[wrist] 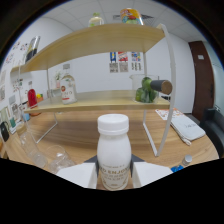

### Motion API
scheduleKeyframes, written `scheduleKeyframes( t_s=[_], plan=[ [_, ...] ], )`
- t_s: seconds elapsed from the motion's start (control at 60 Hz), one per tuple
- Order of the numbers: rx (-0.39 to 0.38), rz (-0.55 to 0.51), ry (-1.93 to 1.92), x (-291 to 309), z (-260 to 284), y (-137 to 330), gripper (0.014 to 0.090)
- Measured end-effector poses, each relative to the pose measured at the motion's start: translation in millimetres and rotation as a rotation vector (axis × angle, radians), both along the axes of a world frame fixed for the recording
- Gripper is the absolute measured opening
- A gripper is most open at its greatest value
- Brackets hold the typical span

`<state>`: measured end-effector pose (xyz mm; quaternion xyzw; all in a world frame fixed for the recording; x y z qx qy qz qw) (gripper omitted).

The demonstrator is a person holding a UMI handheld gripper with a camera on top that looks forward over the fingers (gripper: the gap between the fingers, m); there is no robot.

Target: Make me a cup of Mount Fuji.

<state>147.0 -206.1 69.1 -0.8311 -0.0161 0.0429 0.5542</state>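
Gripper (114, 175): closed on the white bottle (113, 152), one finger pressing each side.
Bottle: upright between the fingers, cap on.
Table (75, 131): just beyond.
Shelf (100, 100): farther, holding a green bottle (150, 90).
Advice: keep the bottle vertical and the squeeze steady.

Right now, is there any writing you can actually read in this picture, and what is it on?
"ENJOY": partly legible on the white bottle held between the gripper fingers; the smaller lines under it are blurred.
Clear bottle on the shelf: label unreadable.
Wall posters: too small to read.
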Motion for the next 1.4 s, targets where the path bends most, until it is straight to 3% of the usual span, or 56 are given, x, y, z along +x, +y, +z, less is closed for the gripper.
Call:
scheduleKeyframes(
  t_s=[0.433, 0.517, 0.6, 0.617, 0.75, 0.95, 1.4],
  plan=[
    [-0.040, -0.022, -0.033, 3, -15, -18, 0.0512],
    [-0.098, -0.045, -0.051, 7, -20, -25, 0.0633],
    [-0.126, -0.071, -0.073, 9, -10, -33, 0.0855],
    [-0.122, -0.075, -0.078, 8, -6, -35, 0.0864],
    [-0.105, -0.091, -0.113, -5, 39, -55, 0.0853],
    [-0.164, -0.116, -0.065, -46, 84, -100, 0.0855],
    [-0.213, -0.114, -0.079, -122, 101, -141, 0.0861]
  ],
)
